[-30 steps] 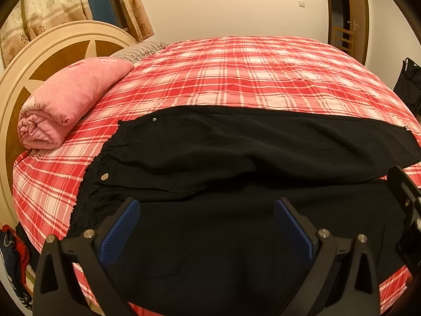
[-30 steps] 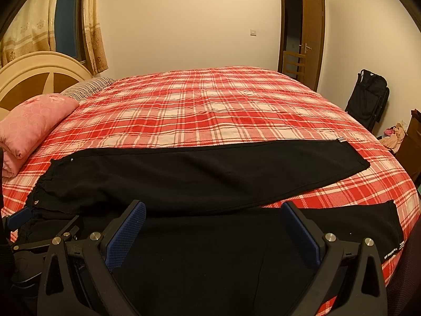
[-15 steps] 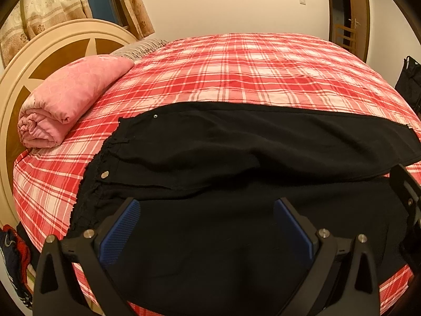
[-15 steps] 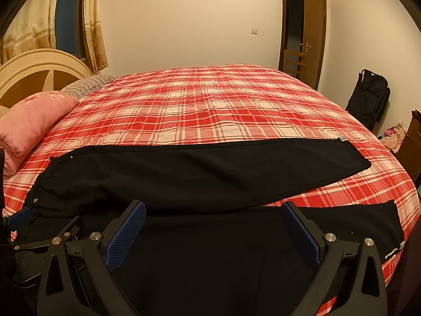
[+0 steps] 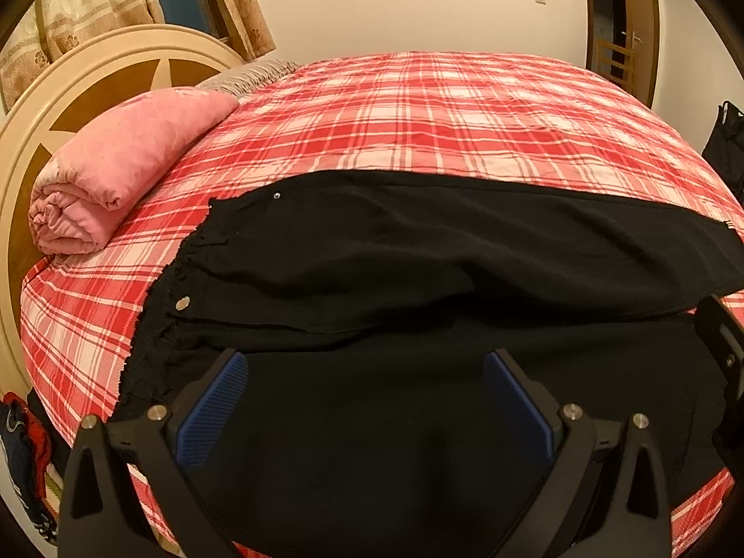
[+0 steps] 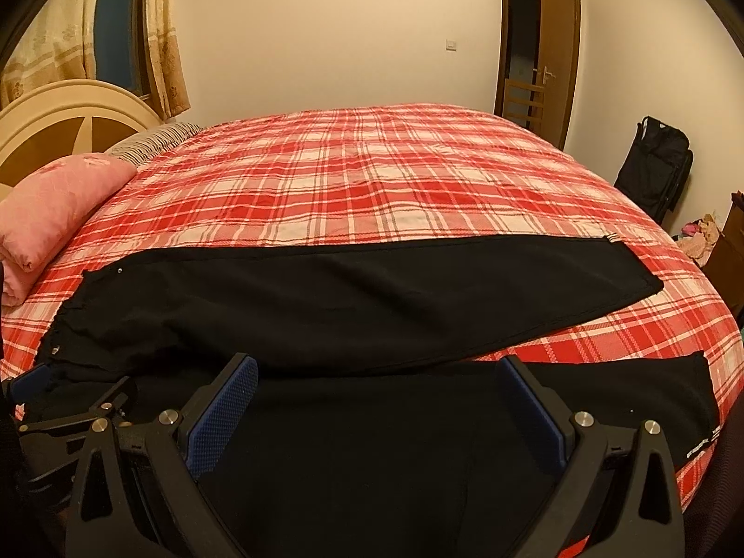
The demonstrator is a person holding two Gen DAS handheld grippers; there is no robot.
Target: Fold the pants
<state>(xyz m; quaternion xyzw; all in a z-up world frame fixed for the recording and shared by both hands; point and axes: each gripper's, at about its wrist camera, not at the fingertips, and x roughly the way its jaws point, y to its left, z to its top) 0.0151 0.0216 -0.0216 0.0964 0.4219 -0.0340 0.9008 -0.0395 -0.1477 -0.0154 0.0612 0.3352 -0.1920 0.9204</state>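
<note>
Plaid bed (image 6: 372,176), one black pants (image 6: 362,297), one pink pillow (image 5: 125,162), two spread grippers (image 5: 362,386) (image 6: 376,386)

bed (image 6: 372,176) w/ red-white plaid sheet fills the view; black pants (image 6: 353,288) spread flat across near half, waistband left, one leg running to right edge, other leg nearer; rolled pink blanket (image 5: 121,167) far left by headboard (image 5: 107,65); striped pillow (image 6: 153,139) just behind it
</note>
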